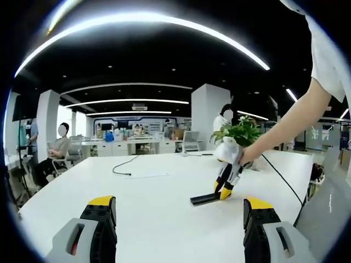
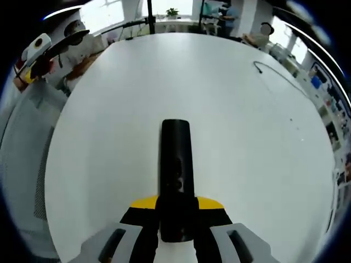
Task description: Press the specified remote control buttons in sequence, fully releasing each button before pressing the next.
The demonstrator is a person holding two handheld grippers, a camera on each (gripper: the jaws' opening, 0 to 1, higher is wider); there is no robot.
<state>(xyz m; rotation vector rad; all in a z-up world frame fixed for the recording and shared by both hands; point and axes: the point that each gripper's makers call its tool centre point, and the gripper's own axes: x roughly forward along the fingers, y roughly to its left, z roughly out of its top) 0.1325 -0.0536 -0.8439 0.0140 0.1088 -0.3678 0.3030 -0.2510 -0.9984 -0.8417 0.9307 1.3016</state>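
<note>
Remote control [image 2: 175, 164], black and slim, lies flat on the white bench [image 2: 247, 137], its near end caught between the yellow-and-black jaws of the right tongs [image 2: 176, 219], which are drawn narrow about it; the rest of its length runs straight ahead from those jaws over bare bench top. In the left gripper view the same remote [image 1: 204, 199] shows as a dark bar lying on the bench [image 1: 137, 208], with the right tongs [image 1: 224, 192] coming down on its right-hand end, held by a person's hand [image 1: 241, 156] at the end of a bare forearm. Left tongs [image 1: 180, 216] hang wide, their two yellow-tipped jaws standing well apart at the bottom of that view with nothing between them, and the remote lies well ahead of them, a little to the right. A potted plant [image 1: 241, 131] stands on the bench behind the hand, and a thin dark cable [image 1: 123, 166] trails across the far side of the bench.
</note>
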